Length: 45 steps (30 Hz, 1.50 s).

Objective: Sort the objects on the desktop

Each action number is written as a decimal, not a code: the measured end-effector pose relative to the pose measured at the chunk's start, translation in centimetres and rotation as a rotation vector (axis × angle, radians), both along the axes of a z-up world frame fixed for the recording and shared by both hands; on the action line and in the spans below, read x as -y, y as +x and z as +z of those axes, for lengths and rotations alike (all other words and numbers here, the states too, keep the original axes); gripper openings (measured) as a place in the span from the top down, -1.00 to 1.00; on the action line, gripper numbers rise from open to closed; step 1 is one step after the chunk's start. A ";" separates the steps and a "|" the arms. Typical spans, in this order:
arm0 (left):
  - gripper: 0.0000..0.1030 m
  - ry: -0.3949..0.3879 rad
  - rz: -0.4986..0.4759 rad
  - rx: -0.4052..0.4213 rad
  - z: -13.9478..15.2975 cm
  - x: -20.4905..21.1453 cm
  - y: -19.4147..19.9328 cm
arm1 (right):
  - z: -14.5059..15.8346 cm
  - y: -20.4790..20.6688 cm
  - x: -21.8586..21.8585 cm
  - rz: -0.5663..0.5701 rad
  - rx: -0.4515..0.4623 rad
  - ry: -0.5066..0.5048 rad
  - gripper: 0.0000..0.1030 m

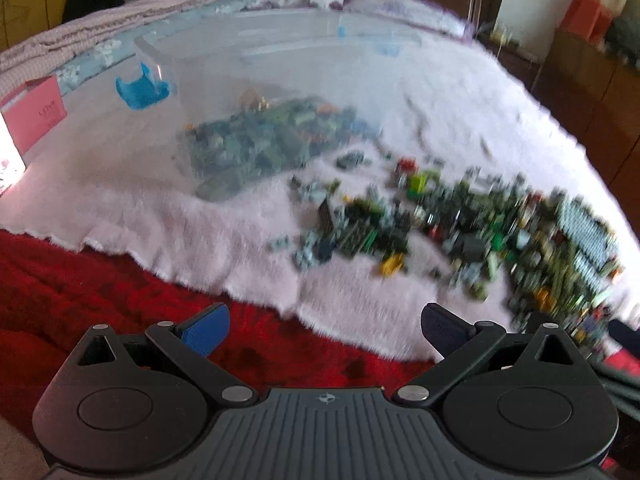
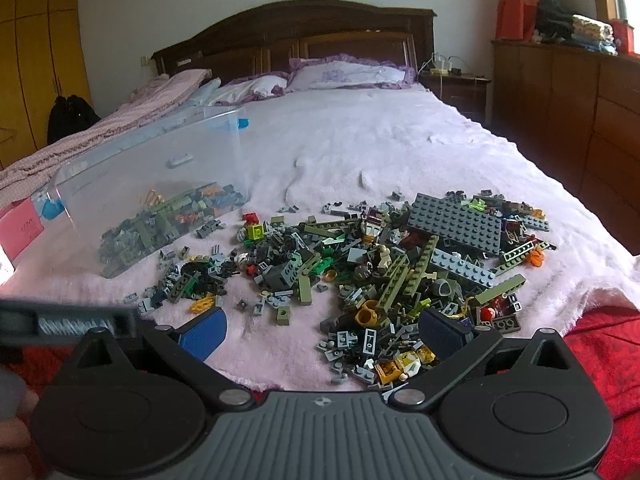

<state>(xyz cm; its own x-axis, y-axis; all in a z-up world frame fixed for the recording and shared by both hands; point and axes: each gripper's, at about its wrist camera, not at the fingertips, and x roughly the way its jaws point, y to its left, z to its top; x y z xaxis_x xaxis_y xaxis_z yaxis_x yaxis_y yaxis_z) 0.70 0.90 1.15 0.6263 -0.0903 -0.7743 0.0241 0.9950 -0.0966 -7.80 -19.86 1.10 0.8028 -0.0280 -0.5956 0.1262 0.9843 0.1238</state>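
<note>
The left gripper [image 1: 323, 330] hangs with its blue fingers [image 1: 206, 326] spread wide and nothing between them, low over a red blanket [image 1: 120, 292] at the near edge of the bed. The left wrist view is smeared by blur, so small parts there cannot be told apart. The right gripper [image 2: 323, 330] is likewise spread apart and empty, its pads [image 2: 442, 330] just above the near fringe of the loose pile of toy building bricks [image 2: 360, 264].

That pile lies on a pale pink fluffy blanket [image 2: 380, 136], spreading from about 11 o'clock to 2 o'clock of the right gripper. In it, at roughly 1 o'clock, a large dark grey studded plate [image 2: 456, 220] rests tilted on top of other pieces, with a light grey studded plate [image 2: 466, 266] just beside it nearer the camera. A lime green brick [image 2: 256, 232] and a small red brick [image 2: 251, 218] sit at the pile's far left edge, around 11 o'clock. A brown barrel-shaped piece [image 2: 368, 314] lies close to 12 o'clock.

At 10 o'clock stands a clear plastic storage bin [image 2: 168, 148] with blue latches [image 2: 52, 208], its floor partly covered with more bricks [image 2: 168, 220]. A pink box [image 2: 20, 228] sits just beyond the bin at 9 o'clock. Pillows [image 2: 344, 74] lie against a dark wooden headboard [image 2: 296, 36] at 12 o'clock.
</note>
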 end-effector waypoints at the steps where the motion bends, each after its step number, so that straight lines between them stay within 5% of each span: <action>1: -1.00 -0.005 -0.001 0.008 0.2 -0.1 0.1 | 0.1 0.1 0.0 0.004 0.000 -0.001 -0.99; 11: -0.99 0.126 -0.050 0.011 -0.4 -0.3 1.6 | 0.5 1.5 0.5 0.082 0.020 0.030 -0.94; 21: -0.78 0.130 -0.125 0.008 -1.4 -0.5 3.2 | -1.1 4.8 -1.6 0.269 -0.119 0.026 0.09; 32: -0.52 0.166 -0.171 0.042 -2.6 -1.8 4.9 | -3.0 7.4 -2.5 0.249 -0.187 0.007 0.16; 45: -0.32 0.125 -0.199 0.018 -3.6 -2.0 6.1 | -4.4 8.3 -1.9 0.194 -0.194 -0.016 0.54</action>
